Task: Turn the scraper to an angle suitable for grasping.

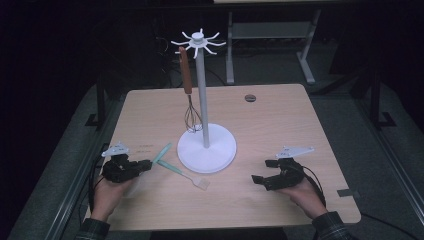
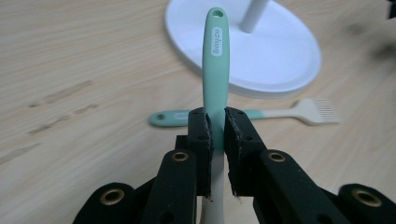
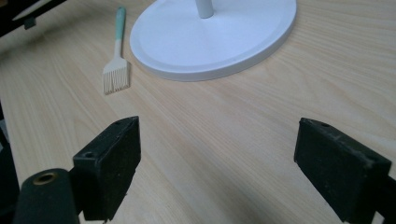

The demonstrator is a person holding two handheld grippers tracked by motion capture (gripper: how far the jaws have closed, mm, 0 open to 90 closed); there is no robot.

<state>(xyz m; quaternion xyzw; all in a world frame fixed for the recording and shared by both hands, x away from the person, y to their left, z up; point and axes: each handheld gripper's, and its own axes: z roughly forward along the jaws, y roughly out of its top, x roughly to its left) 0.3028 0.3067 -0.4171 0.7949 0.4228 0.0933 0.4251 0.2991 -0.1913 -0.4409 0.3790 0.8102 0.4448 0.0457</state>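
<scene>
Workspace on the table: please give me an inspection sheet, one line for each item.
Surface: wooden table, one round dark hole near the far edge.
Job's things: mint-handled utensil clamped in the left tool; pastry brush lying flat; white hook stand with a whisk hanging.
Clutter: nothing seen.
Grippers: left tool shut on the utensil; right tool open, holding nothing.
Cables: one trails from each tool.
Surroundings: dark floor, grey desk frame behind.

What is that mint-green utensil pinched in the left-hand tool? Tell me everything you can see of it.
The utensil has a slim mint-green handle, seemingly plastic or silicone, with a rounded end, a small hanging hole and a pale oval label. Lower down it turns cream-white. The left gripper clamps it between its black jaws, handle pointing toward the white stand base. Its working end is hidden. A matching brush lies on the table beyond it.
</scene>
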